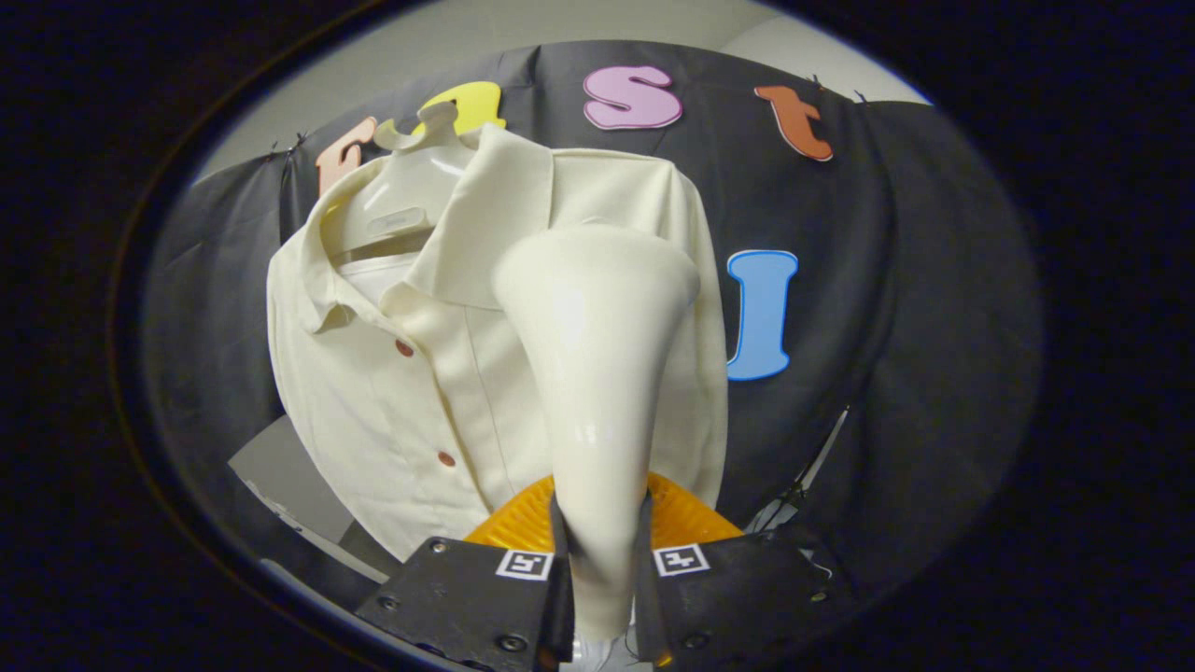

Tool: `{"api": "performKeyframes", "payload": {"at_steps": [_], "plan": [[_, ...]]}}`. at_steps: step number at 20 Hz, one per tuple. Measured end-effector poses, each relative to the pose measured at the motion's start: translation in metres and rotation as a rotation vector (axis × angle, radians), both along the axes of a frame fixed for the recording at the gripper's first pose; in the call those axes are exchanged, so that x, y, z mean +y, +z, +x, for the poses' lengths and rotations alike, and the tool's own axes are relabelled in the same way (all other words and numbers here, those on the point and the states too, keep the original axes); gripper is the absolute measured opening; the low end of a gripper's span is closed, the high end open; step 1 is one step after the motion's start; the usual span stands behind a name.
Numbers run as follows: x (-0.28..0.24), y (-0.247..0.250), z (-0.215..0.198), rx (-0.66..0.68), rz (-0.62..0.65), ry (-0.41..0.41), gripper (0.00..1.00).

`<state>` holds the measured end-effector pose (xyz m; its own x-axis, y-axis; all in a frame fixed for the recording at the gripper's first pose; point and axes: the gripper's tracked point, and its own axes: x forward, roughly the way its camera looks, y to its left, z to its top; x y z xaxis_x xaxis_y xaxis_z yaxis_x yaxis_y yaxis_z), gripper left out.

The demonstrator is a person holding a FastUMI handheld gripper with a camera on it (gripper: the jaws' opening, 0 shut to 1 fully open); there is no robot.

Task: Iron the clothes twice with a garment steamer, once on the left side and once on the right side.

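- Room first: the booth wall [934,280] is black cloth, draped behind everything; above it you see a pale wall/ceiling strip [448,37].
- Low left, behind the shirt hem, there's a grey flat surface [280,476]. Can't tell if it's a table or a box; its edges are cut off.
- Left of centre: your cream shirt [373,392] hangs on a pale hanger [411,187], hook up top. Collar open, two brown buttons [404,348] down the placket. Its left side faces you bare; the lower hem is hidden behind the tongs.
- Centre: the garment steamer [597,355], cream and glossy, rises from the tongs and widens to a flared head that lies over the shirt's right side, just below the shoulder. Whether the head touches the fabric you can't tell; the face is turned away from you.
- Tongs [602,560]: clamped on the steamer's narrow handle, one finger pressing each side.
- Just behind the fingers an orange ribbed piece [681,513] sticks out both sides of the handle; what it is isn't clear, mostly covered.
- Right: thin cables [812,467] run down the cloth, hard to make out.
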<state>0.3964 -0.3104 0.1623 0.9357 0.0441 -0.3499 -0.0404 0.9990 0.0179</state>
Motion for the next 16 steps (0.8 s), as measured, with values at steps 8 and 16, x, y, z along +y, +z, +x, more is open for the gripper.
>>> {"api": "performKeyframes", "payload": {"at_steps": [8, 16], "plan": [[-0.001, -0.039, -0.006, 0.048, -0.012, 0.015, 0.25], [-0.013, -0.099, -0.023, 0.128, 0.011, 0.013, 0.26]]}}
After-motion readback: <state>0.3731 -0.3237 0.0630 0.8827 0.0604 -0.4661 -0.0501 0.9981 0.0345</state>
